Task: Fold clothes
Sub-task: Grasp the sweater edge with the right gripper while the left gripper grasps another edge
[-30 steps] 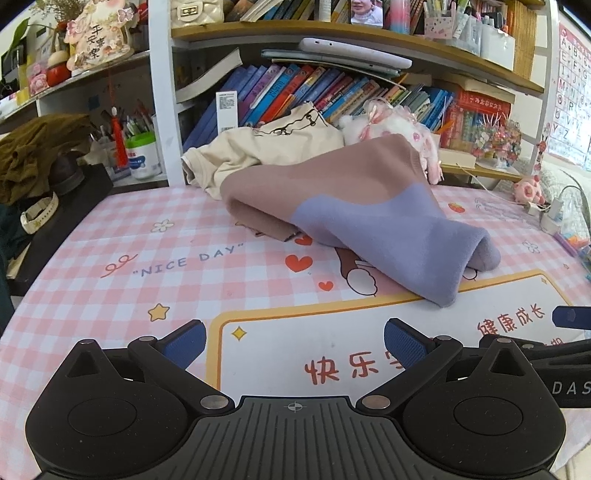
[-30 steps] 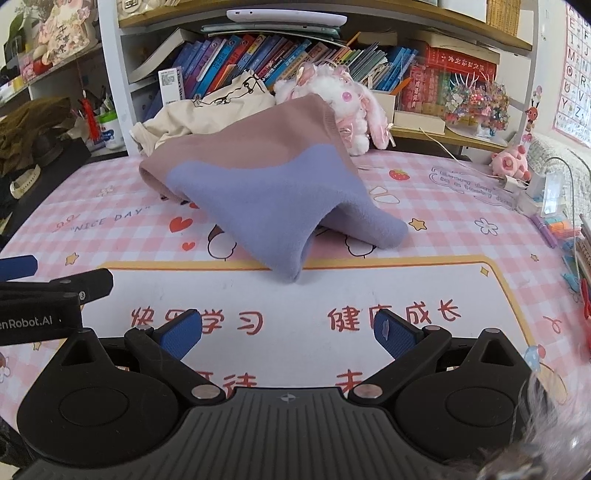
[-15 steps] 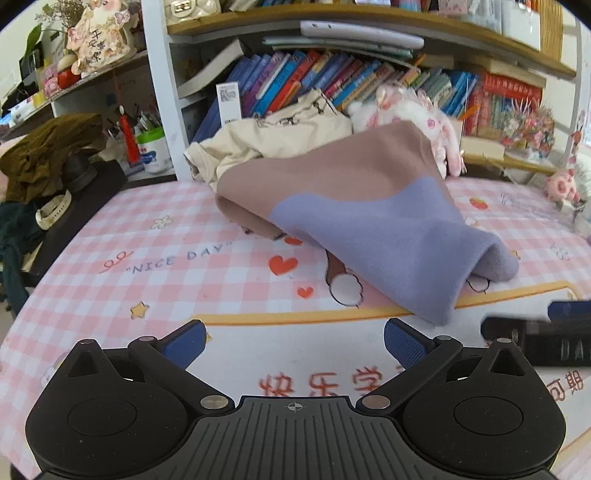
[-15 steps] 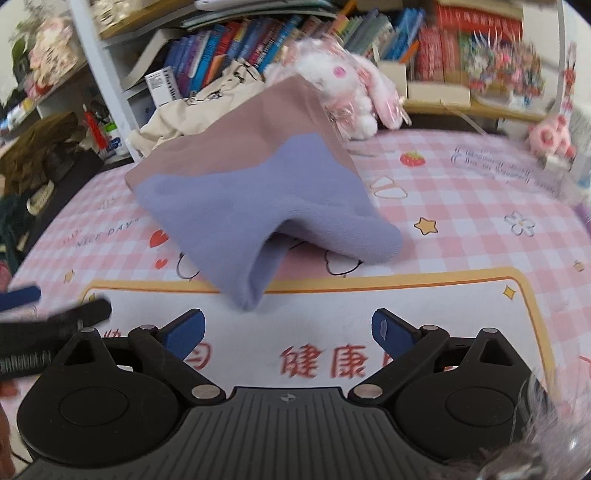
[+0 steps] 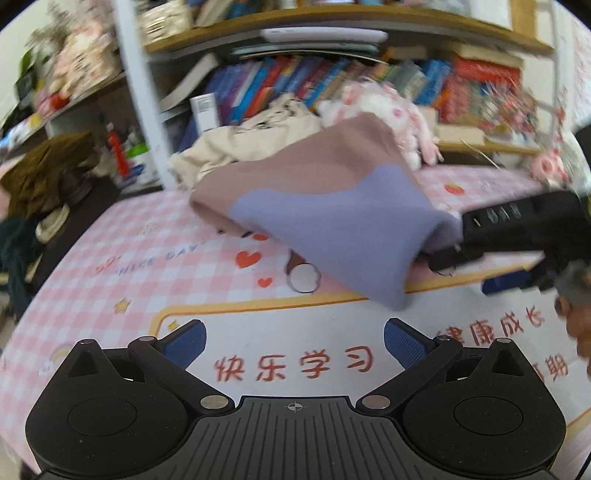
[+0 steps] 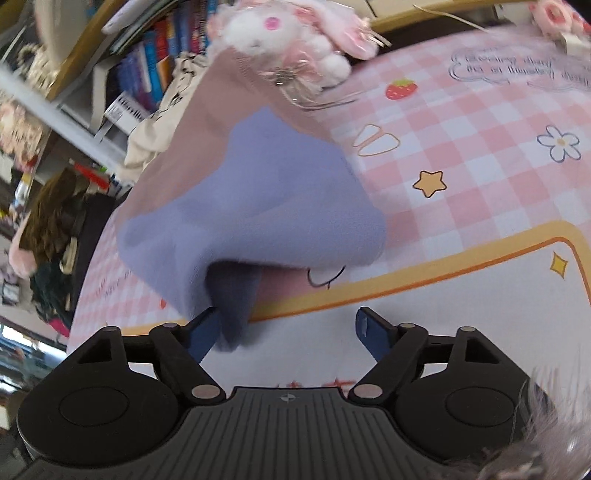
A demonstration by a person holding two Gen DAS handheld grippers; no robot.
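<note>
Right gripper (image 6: 288, 328), fingers apart, reaching into purple-brown garment (image 6: 251, 206) corner at 12 o'clock; left gripper (image 5: 293, 341) fingers apart, hovering. Next: likely close on hem.

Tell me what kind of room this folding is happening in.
Probably a child's bedroom or study corner at home: a bookshelf crammed with colourful books, a pink plush rabbit, and a pink checked cartoon table mat under the purple and mauve garment.
</note>
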